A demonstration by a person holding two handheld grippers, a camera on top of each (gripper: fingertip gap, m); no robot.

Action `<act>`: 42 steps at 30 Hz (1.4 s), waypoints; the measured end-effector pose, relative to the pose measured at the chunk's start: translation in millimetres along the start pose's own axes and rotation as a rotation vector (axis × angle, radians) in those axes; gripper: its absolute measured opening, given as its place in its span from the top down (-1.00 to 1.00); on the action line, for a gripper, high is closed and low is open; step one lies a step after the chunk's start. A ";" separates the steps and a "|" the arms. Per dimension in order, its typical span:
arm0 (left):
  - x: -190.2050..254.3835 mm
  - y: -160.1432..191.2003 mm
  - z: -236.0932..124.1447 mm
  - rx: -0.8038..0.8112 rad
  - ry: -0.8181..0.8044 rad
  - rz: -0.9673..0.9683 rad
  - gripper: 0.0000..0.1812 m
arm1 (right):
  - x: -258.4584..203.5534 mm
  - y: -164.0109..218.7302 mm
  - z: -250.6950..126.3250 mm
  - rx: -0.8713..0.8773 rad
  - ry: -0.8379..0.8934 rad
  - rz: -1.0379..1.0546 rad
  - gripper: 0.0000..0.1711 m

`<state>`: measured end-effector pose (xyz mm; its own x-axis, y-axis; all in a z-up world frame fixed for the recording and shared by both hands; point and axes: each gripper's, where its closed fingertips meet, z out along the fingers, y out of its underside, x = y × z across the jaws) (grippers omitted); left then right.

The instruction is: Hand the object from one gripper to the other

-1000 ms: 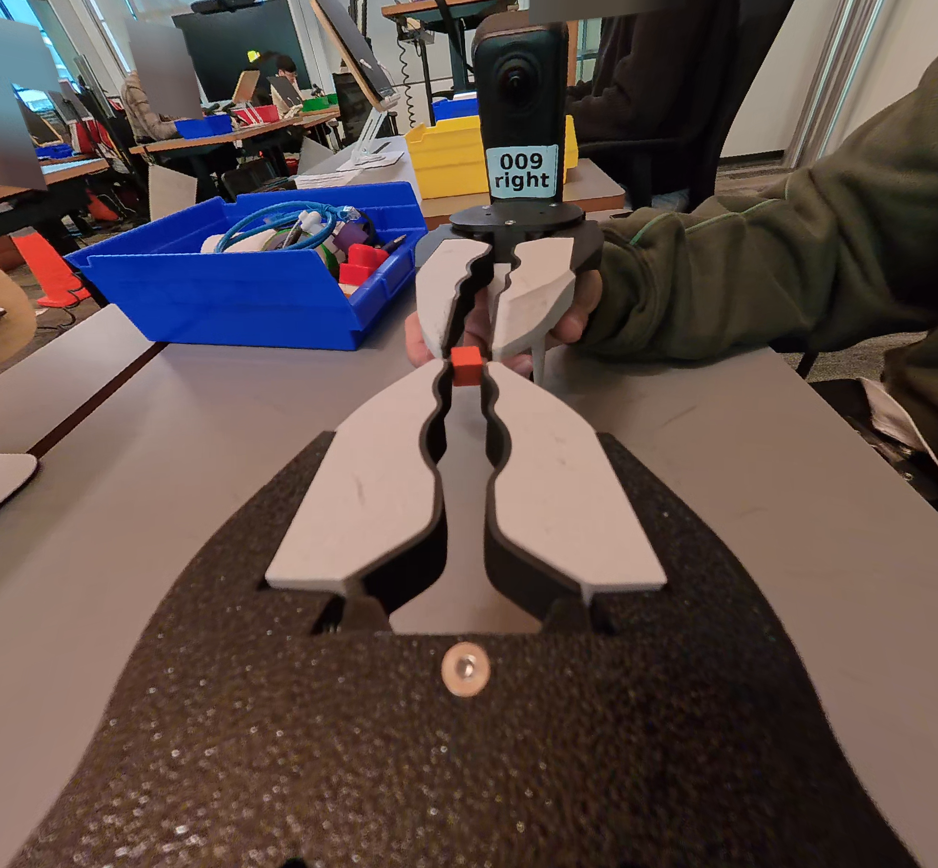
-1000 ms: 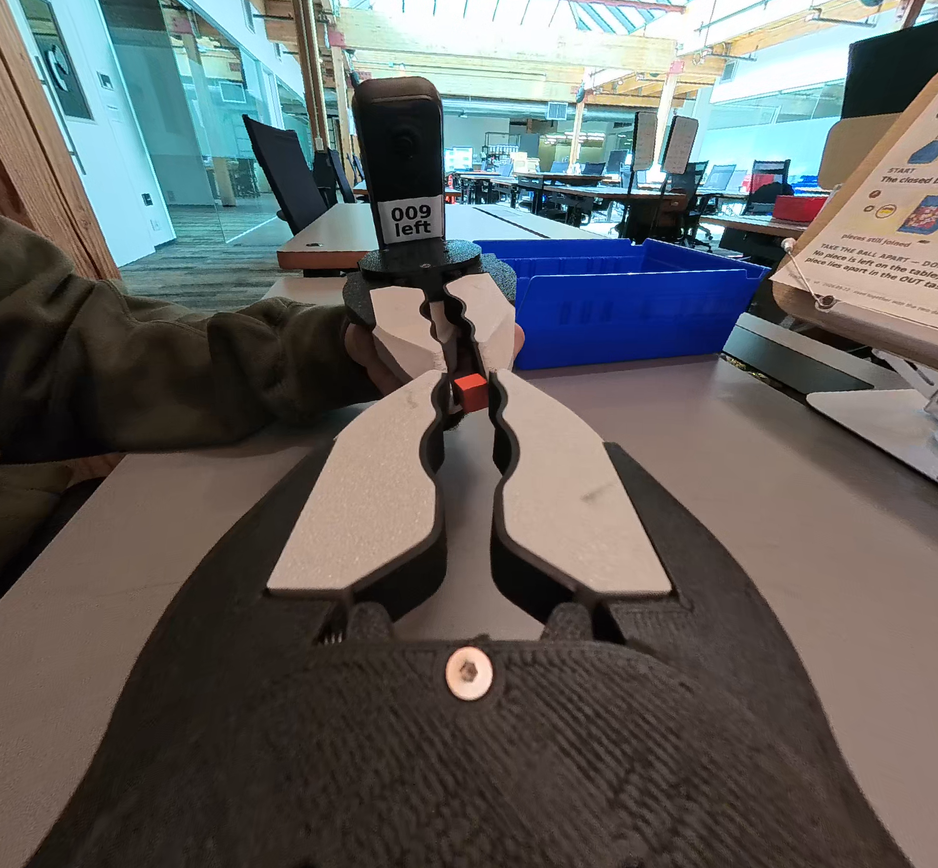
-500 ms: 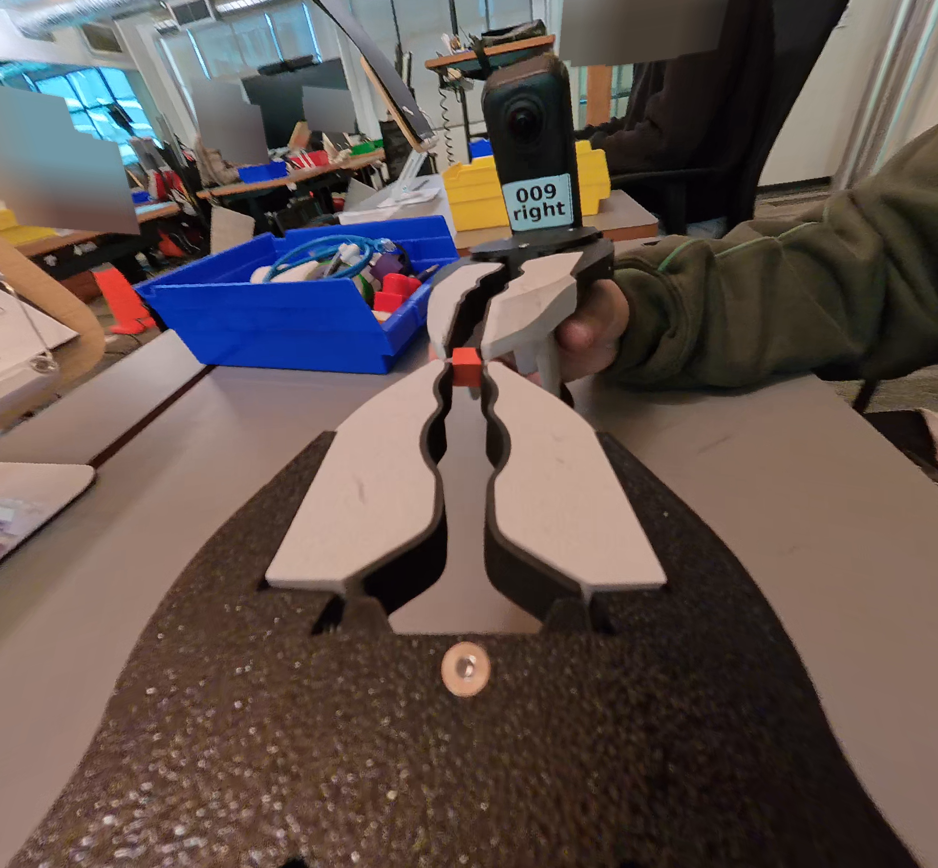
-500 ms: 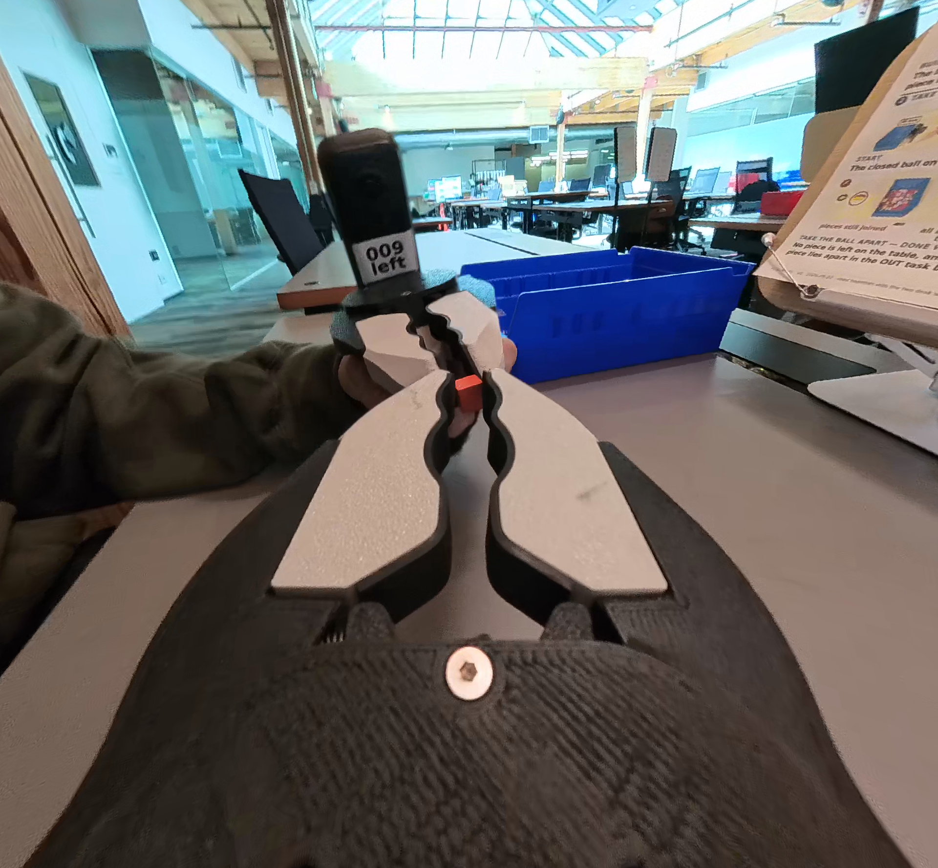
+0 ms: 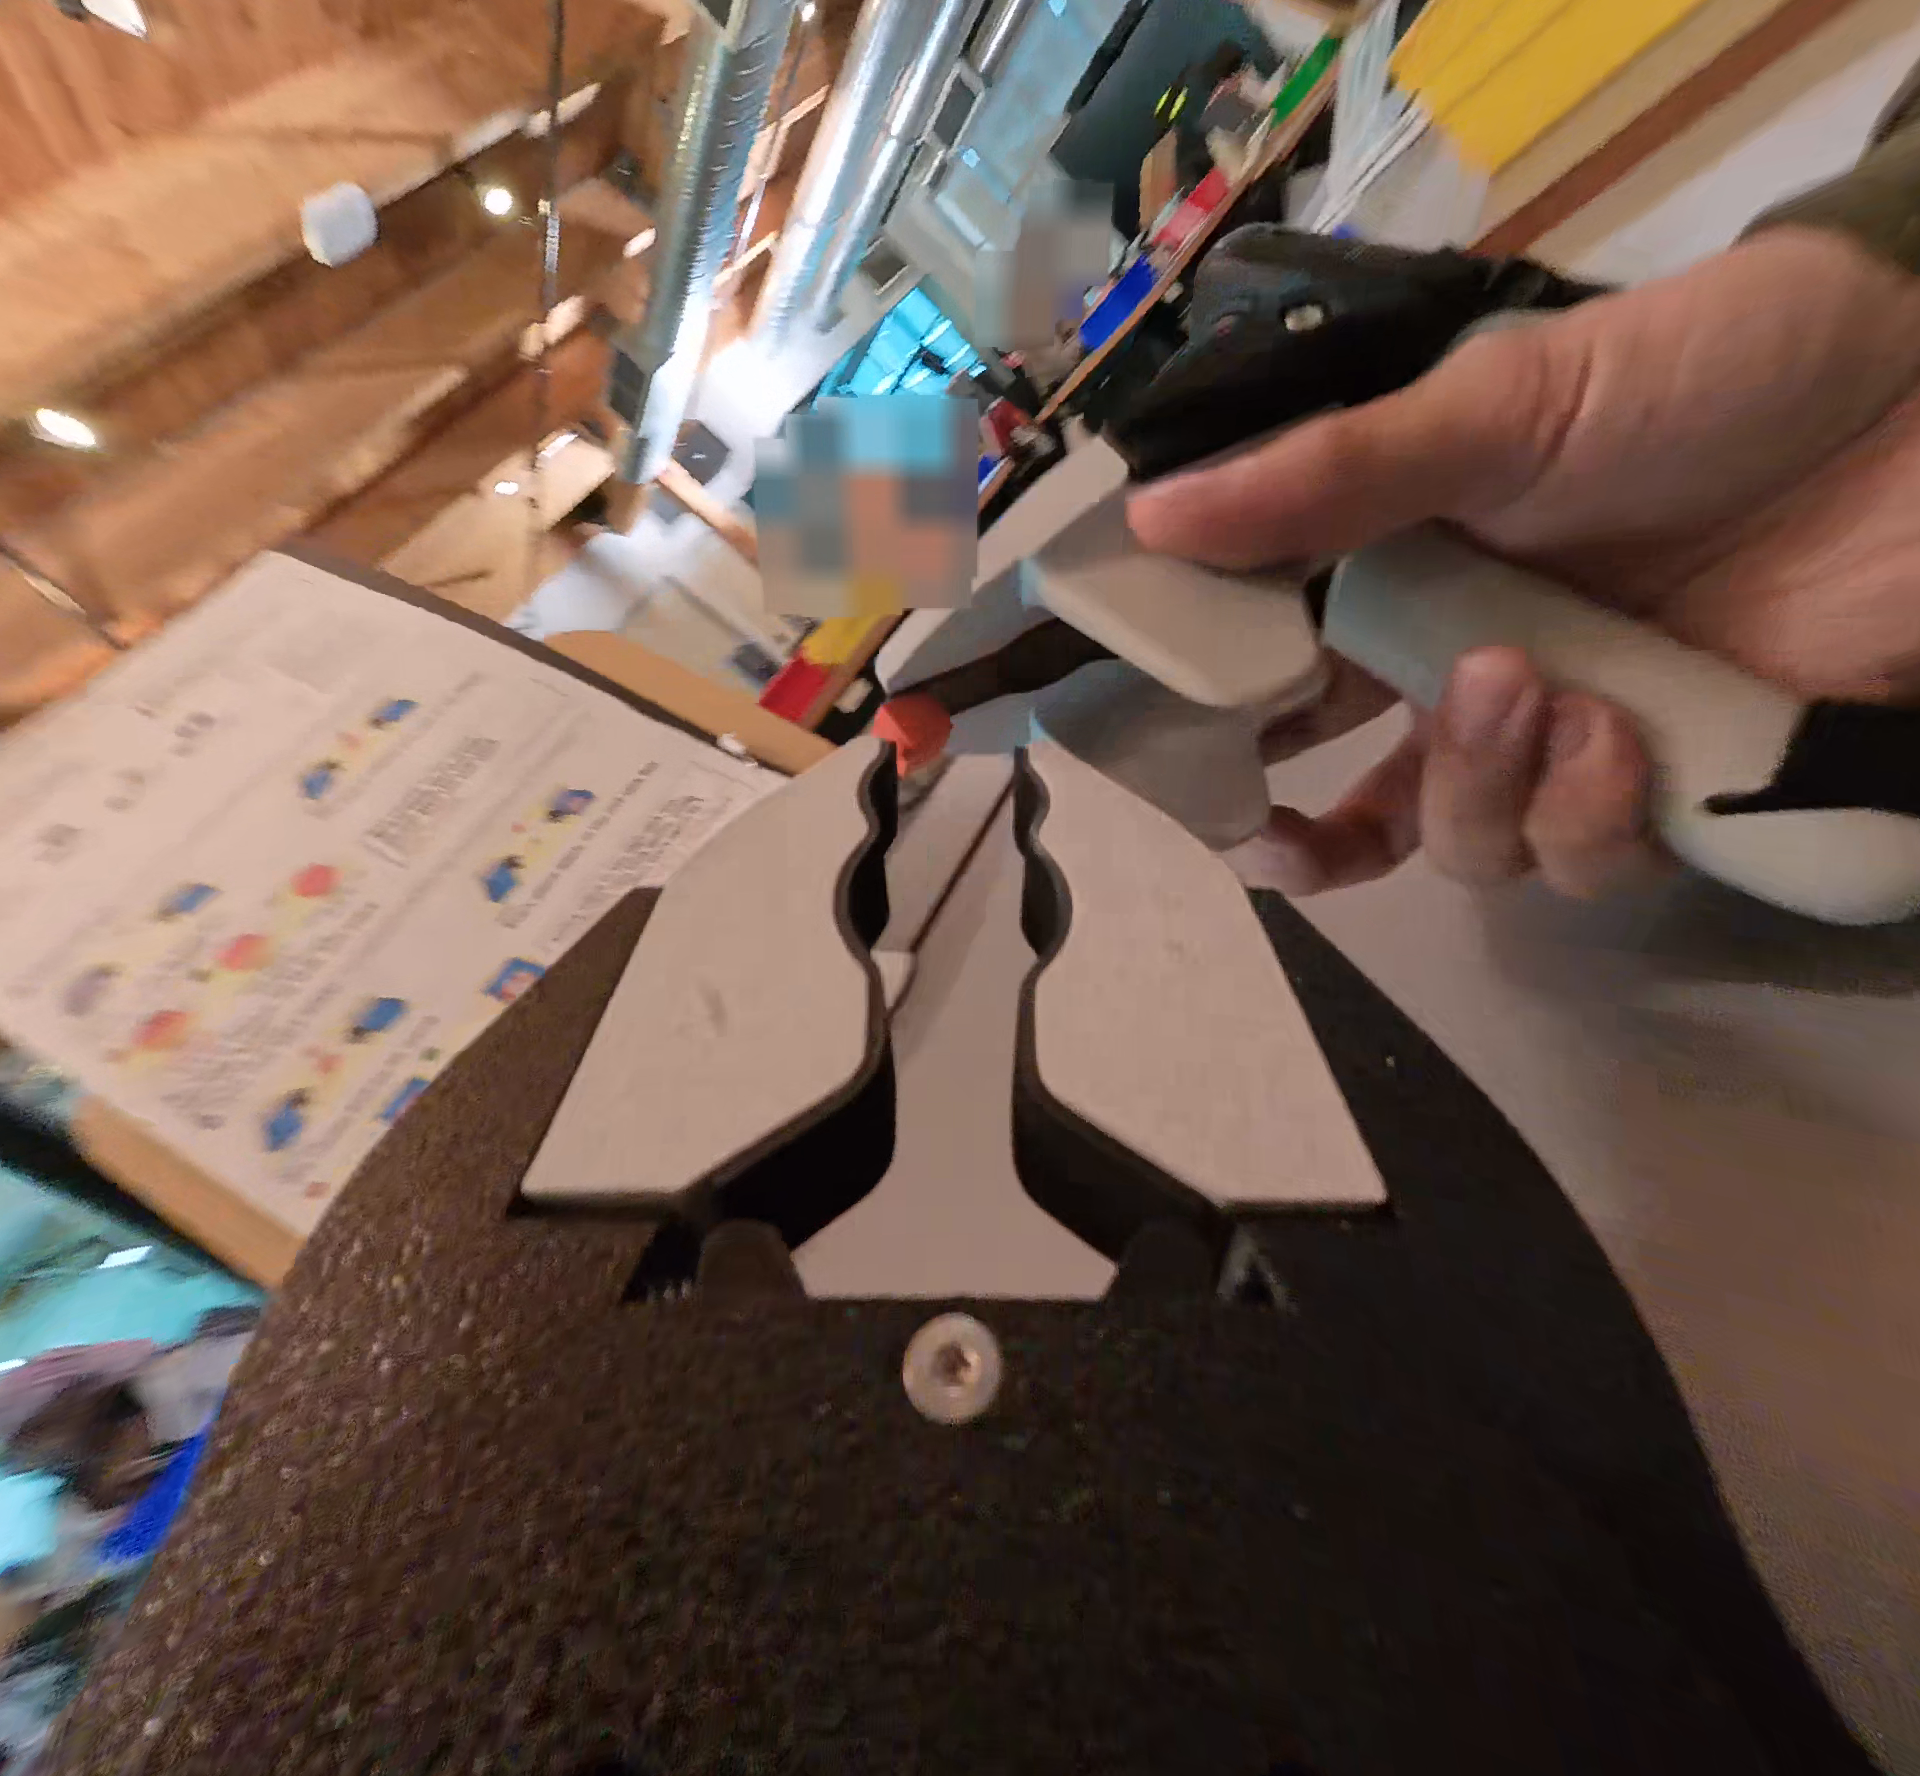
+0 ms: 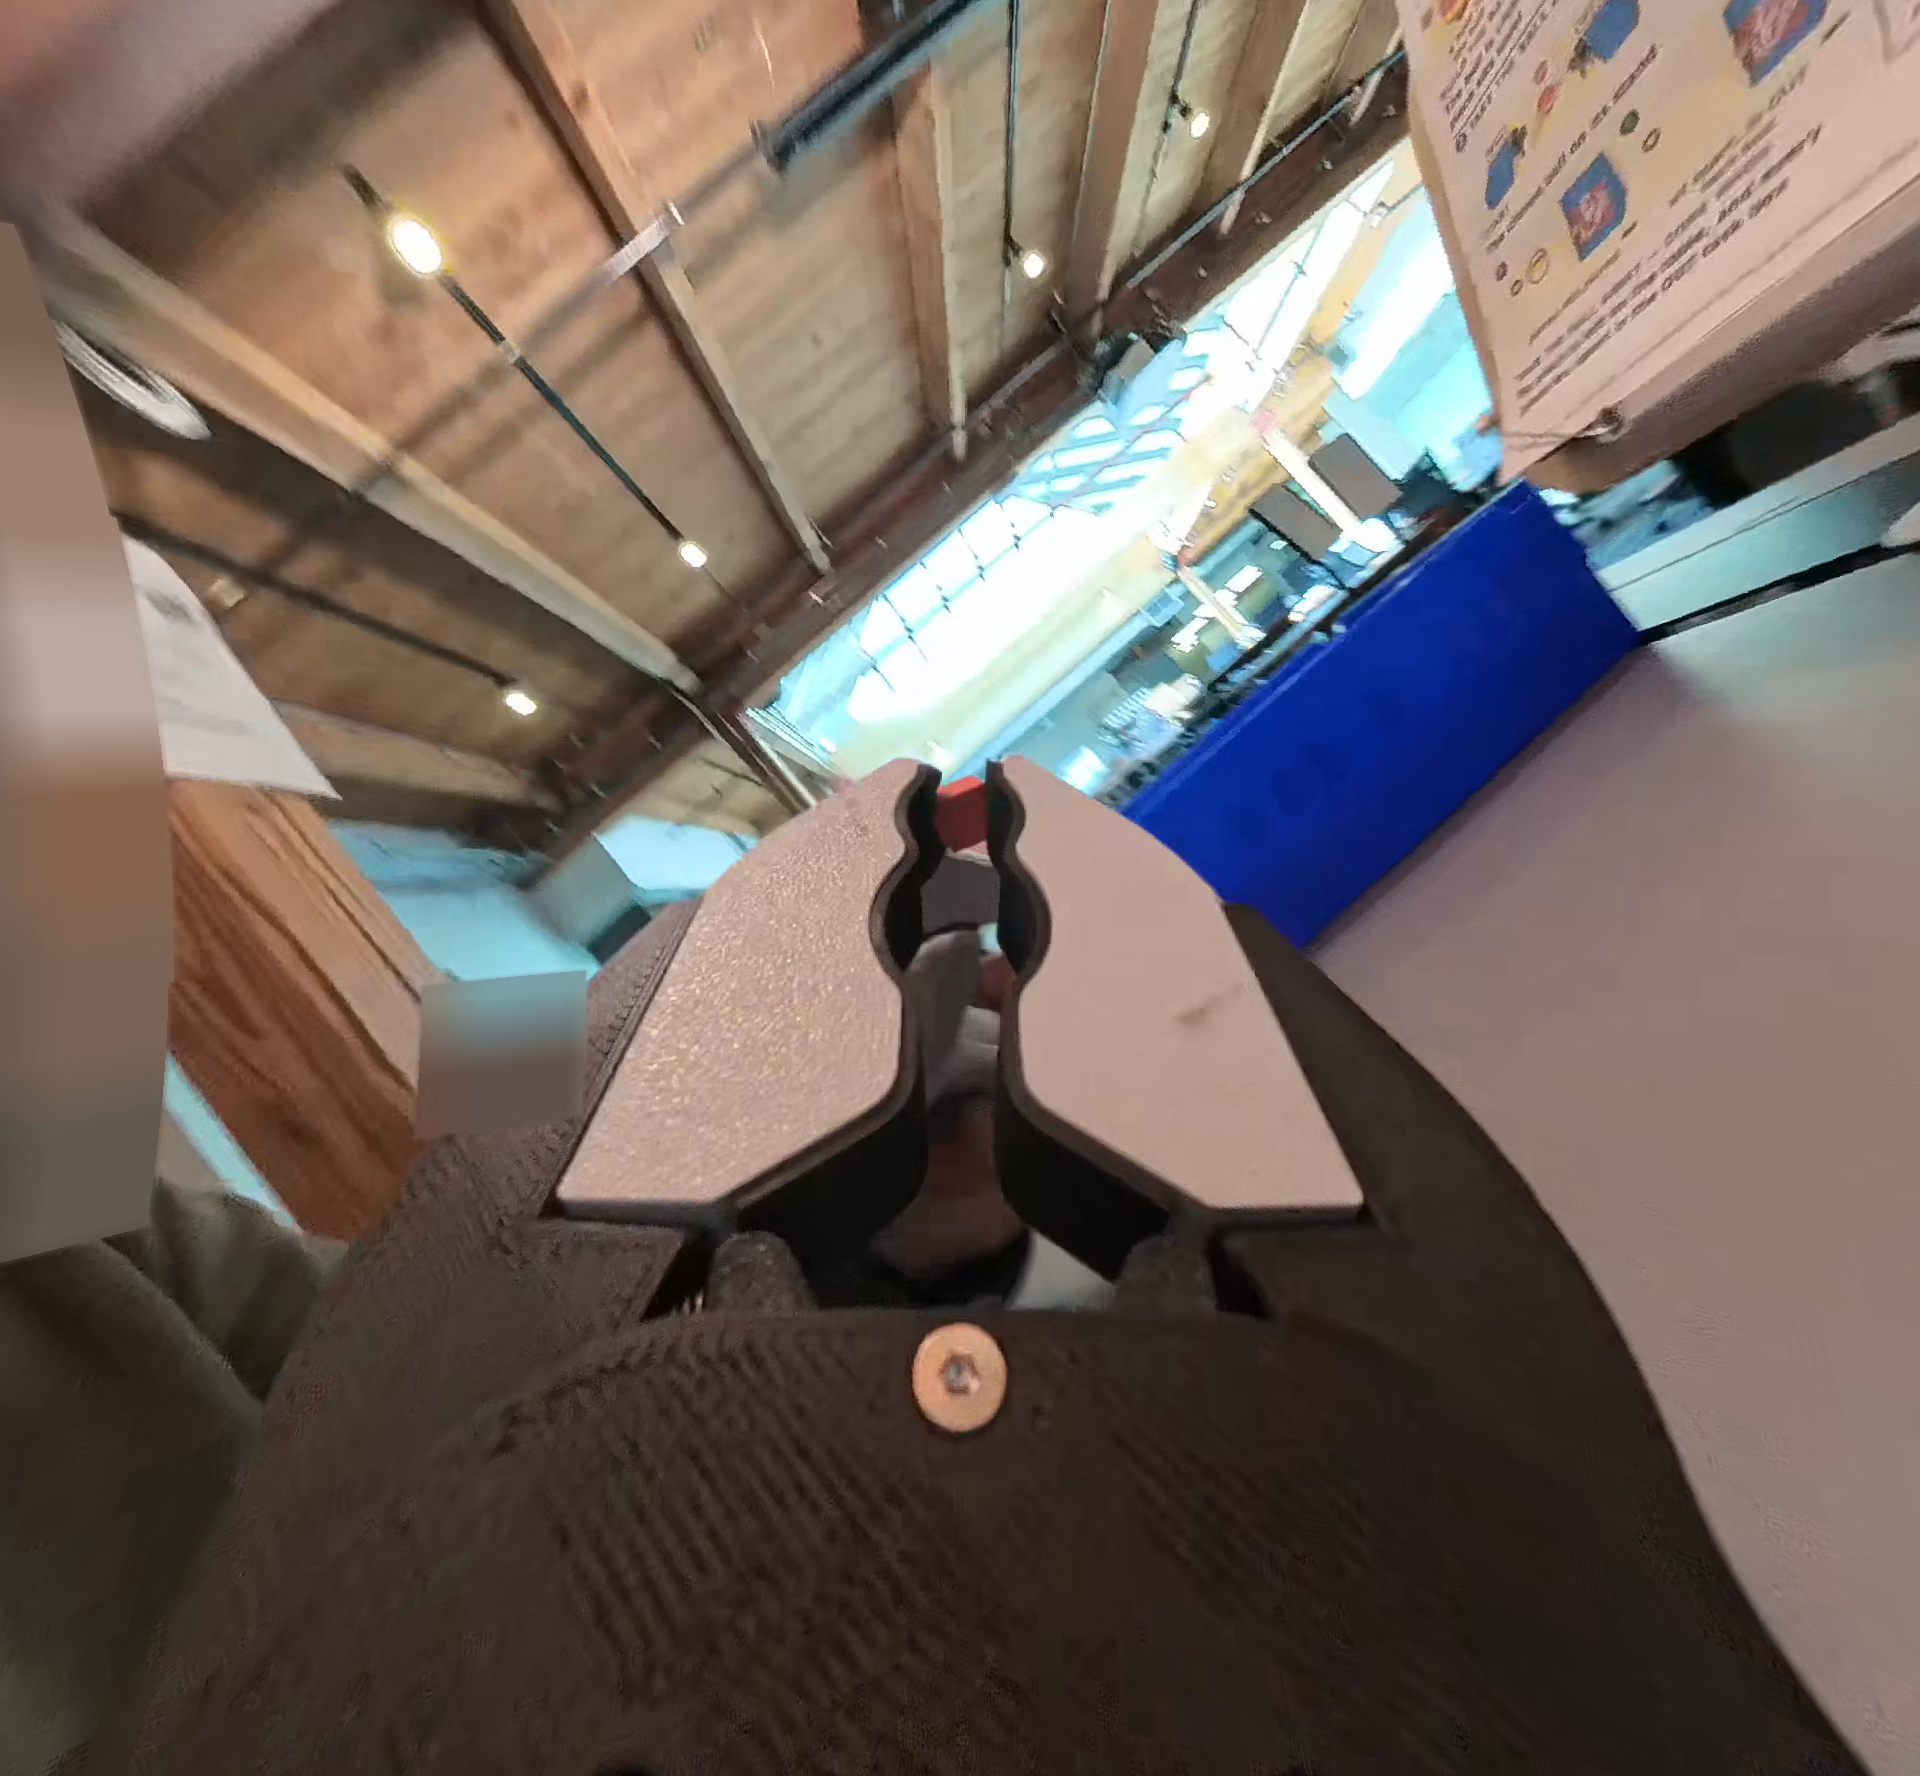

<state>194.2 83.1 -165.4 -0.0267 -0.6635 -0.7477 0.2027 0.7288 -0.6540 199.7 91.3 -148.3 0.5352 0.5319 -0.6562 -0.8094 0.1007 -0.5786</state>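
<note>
Right tool (image 6: 954, 776) clamps the small red block (image 6: 960, 810) at its wavy grey tips, while left tool (image 5: 951, 762), which gripped the block 0.5 s ago, now stands parted and empty just beside it; both views have tilted toward the wooden ceiling (image 6: 665, 199), grey surface (image 6: 1621, 947) at right.

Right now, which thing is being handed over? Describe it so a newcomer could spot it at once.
In the right wrist view, find the two grey fingers of the right hand-held gripper against the wooden ceiling. Pinched between their tips is the red block. It is small, the only red thing at the tips, with the blue bin off to its right.
</note>
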 end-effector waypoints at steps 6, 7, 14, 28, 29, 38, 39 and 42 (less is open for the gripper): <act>-11.3 -5.3 0.6 -0.038 -0.146 0.085 0.81 | -8.1 1.6 2.7 0.074 -0.092 0.197 0.90; -13.9 -7.0 -0.7 -0.033 -0.162 0.086 0.85 | -9.5 1.5 3.0 0.084 -0.102 0.212 0.91; -17.2 -8.9 -2.4 -0.033 -0.130 0.044 0.90 | -12.7 2.5 3.2 0.088 -0.133 0.219 1.00; -34.9 -25.6 -24.2 0.391 0.280 -0.870 0.90 | -9.0 6.9 -1.0 -0.142 -0.059 -0.137 0.78; -36.8 -28.6 -29.6 0.445 0.315 -0.892 0.90 | -13.0 10.9 0.5 -0.157 -0.087 -0.083 0.76; -23.4 -37.6 -40.8 0.530 0.425 -0.798 0.90 | -34.9 38.6 6.7 -0.242 -0.288 0.461 0.75; -22.2 -37.9 -40.7 0.527 0.430 -0.793 0.90 | -36.6 40.6 7.2 -0.249 -0.295 0.465 0.74; -21.8 -37.5 -40.8 0.526 0.428 -0.786 0.90 | -41.4 36.8 7.7 -0.220 -0.324 0.504 0.79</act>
<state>147.2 77.1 -129.2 -0.6606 -0.7295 -0.1774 0.3770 -0.1180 -0.9187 145.9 79.5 -138.7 -0.0265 0.6996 -0.7140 -0.8560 -0.3848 -0.3453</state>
